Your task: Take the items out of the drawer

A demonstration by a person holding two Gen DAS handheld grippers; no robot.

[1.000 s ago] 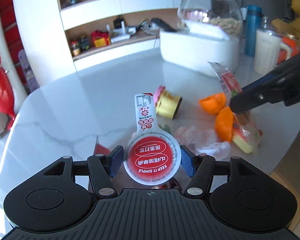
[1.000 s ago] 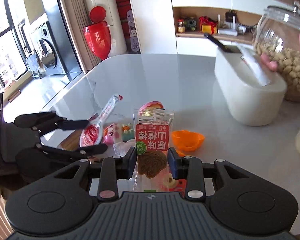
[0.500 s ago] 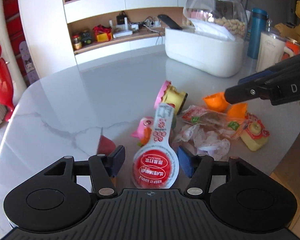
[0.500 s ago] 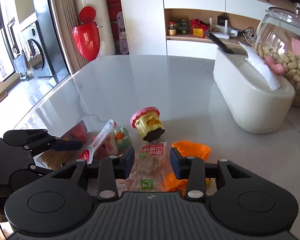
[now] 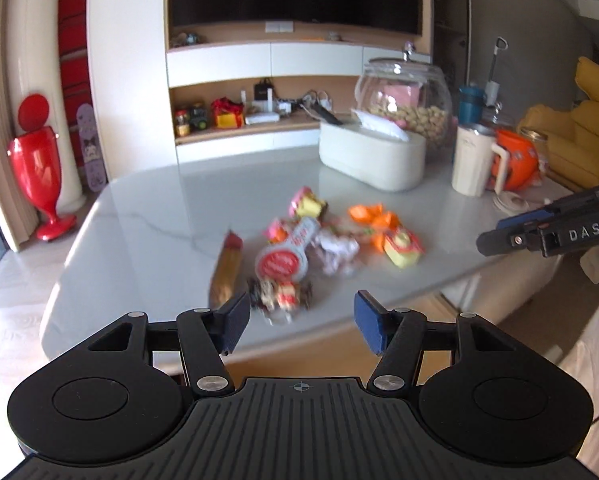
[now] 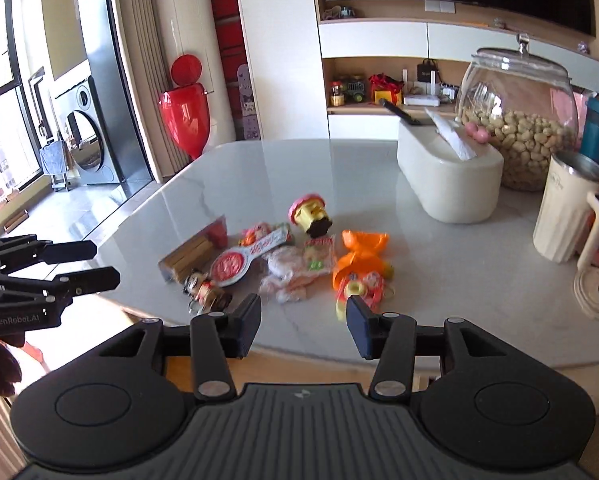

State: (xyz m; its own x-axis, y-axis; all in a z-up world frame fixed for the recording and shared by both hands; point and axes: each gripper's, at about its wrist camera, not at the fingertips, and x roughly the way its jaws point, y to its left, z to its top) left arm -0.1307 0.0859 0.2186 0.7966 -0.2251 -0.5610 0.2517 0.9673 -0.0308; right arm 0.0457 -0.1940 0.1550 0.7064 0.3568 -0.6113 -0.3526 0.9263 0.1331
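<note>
I hold the left gripper (image 5: 299, 316) and right gripper (image 6: 303, 326) spread, both empty. Snack packets (image 6: 283, 256) lie clustered on the marble table (image 6: 439, 264)

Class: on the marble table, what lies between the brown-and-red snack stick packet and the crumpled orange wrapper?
In the right wrist view, between the brown-and-red snack stick packet and the crumpled orange wrapper lie the red-lidded spoon-shaped sauce cup and a clear snack bag.

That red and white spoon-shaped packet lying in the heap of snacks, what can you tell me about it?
The spoon-shaped packet lies flat on the marble table, free of both grippers. It has a round red end with a white rim and a long white handle printed in red; it looks like a sealed foil lid. The handle points toward the yellow and pink toy and overlaps neighbouring snack wrappers.
</note>
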